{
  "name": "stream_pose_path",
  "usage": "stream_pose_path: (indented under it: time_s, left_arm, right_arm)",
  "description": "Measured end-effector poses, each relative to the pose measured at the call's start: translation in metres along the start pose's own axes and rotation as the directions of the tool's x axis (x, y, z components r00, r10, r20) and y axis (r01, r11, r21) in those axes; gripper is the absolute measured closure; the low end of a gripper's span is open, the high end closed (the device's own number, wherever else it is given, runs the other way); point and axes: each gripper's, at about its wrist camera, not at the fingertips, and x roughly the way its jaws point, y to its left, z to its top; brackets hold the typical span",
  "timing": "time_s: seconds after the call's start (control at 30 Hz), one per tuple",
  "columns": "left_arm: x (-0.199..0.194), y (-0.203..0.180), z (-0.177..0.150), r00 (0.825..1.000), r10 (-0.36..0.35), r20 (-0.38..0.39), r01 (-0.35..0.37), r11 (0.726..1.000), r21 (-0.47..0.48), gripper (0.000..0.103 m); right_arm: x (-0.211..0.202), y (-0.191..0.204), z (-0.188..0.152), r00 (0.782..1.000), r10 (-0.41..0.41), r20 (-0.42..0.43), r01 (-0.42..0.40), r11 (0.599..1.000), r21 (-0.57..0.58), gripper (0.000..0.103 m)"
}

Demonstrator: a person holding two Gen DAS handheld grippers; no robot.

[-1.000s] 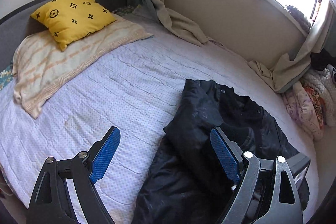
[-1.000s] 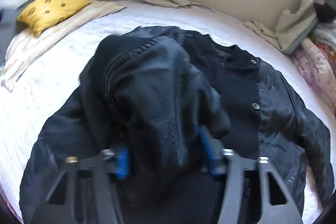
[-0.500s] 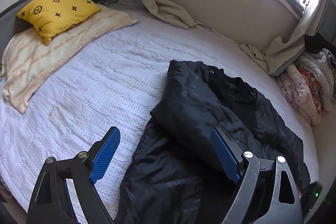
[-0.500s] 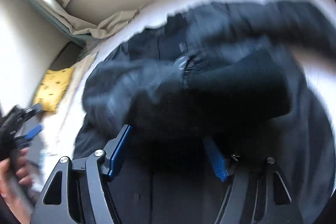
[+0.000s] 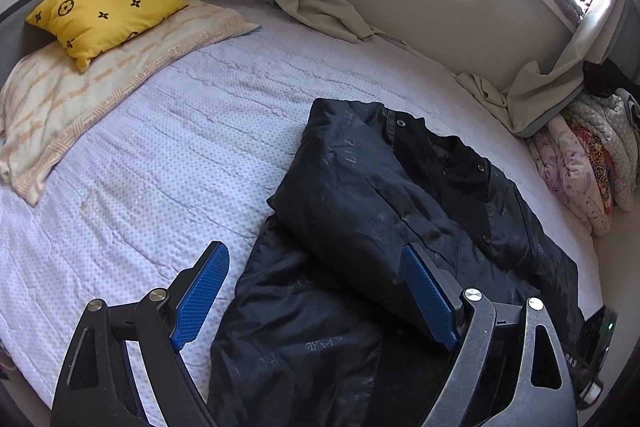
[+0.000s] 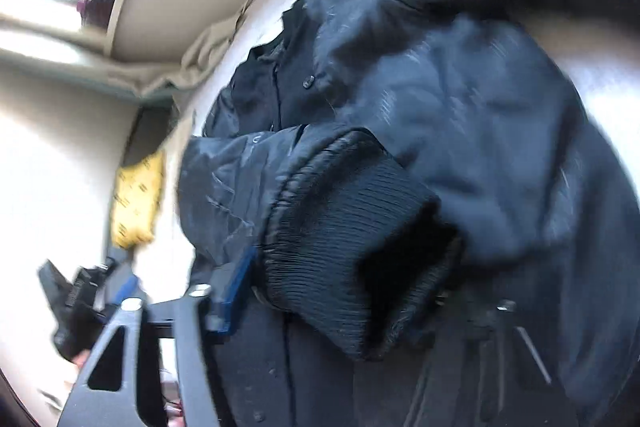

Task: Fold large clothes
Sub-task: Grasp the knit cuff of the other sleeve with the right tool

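Fingers [image 5: 428, 293] wide above black jacket [image 5: 360, 195] lettered "LIE"; right fingers [image 6: 236, 291] closing on its cuff [image 6: 352, 251].

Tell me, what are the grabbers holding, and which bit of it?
The right gripper has just been closing on the black jacket at its ribbed sleeve cuff. The left gripper is open and holds nothing.

A black bomber jacket [image 5: 400, 227] is lying on the bed [image 5: 180, 155], front up, its collar pointing toward one o'clock in the left wrist view. Its satin shell is showing faint woven lettering and dark snap buttons. One sleeve is lying folded across the chest, its ribbed knit cuff [image 6: 352, 259] hanging open.
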Motion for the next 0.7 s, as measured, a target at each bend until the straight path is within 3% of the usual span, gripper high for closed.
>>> stream_pose_path:
  time_s: [0.07,0.17,0.3,0.33,0.43,0.53,0.7]
  left_arm:
    - [0.001,0.001,0.0,1.0,0.007,0.001,-0.007,1.0,-0.001,0.013]
    - [0.003,0.004,0.001,1.0,0.021,0.004,-0.021,1.0,-0.007,0.013]
    - [0.011,0.001,-0.002,0.999,0.048,-0.006,-0.048,0.999,0.011,0.013]
    - [0.014,-0.001,-0.002,0.998,0.055,-0.011,-0.054,0.998,0.019,0.013]
    - [0.023,-0.01,-0.008,0.997,0.078,-0.021,-0.077,0.995,0.056,0.013]
    - [0.031,-0.022,-0.013,0.994,0.105,-0.03,-0.1,0.987,0.127,0.013]
    - [0.037,-0.039,-0.011,0.984,0.177,0.017,-0.176,0.951,0.253,0.013]
  right_arm:
    - [0.0,0.011,0.013,0.999,-0.052,0.016,0.054,0.994,-0.091,0.064]
    - [-0.006,0.035,0.033,0.992,-0.104,0.072,0.117,0.967,-0.225,0.068]
    - [-0.009,0.065,0.054,0.963,-0.175,0.204,0.249,0.871,-0.425,0.068]
    - [-0.007,0.065,0.057,0.96,-0.182,0.213,0.26,0.862,-0.436,0.068]
    - [0.007,0.049,0.068,0.964,-0.187,0.186,0.249,0.878,-0.408,0.067]
    - [0.026,0.028,0.076,0.971,-0.214,0.107,0.238,0.909,-0.341,0.063]
    - [0.029,0.013,0.076,0.978,-0.209,-0.006,0.2,0.946,-0.255,0.055]
